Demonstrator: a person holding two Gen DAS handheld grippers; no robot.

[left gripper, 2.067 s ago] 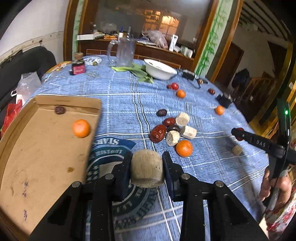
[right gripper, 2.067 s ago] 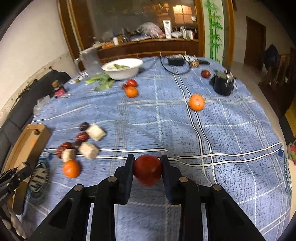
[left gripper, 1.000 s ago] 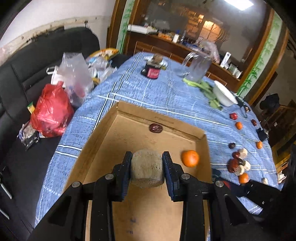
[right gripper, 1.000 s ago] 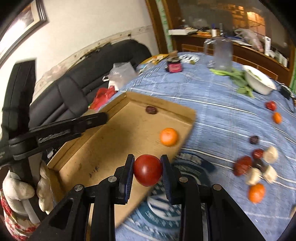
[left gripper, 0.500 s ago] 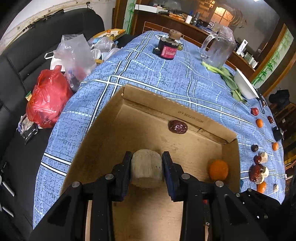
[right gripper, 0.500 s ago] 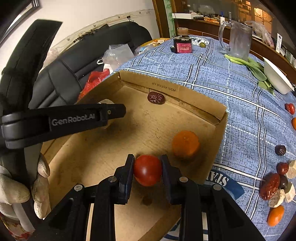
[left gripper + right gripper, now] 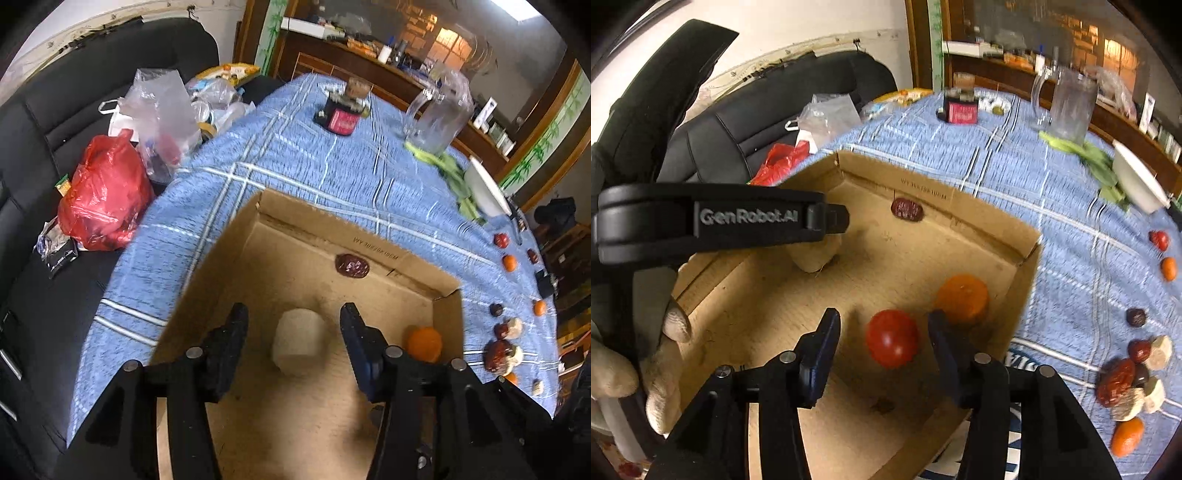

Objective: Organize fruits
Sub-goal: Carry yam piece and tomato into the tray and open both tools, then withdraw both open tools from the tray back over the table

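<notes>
A shallow cardboard box lies on the blue checked tablecloth. My left gripper is open over the box, with a pale tan chunk on the box floor between its fingers. My right gripper is open, with a red tomato lying on the box floor between its fingers. An orange and a dark red date also lie in the box. My left gripper also shows at the left of the right wrist view.
More fruit lies loose on the cloth at the right: dates, pale chunks and oranges. A white bowl, glass pitcher and dark jar stand at the far side. A black sofa with plastic bags lies left.
Both grippers have opened. The tan chunk and the tomato have left the fingers and now lie on the box floor.
</notes>
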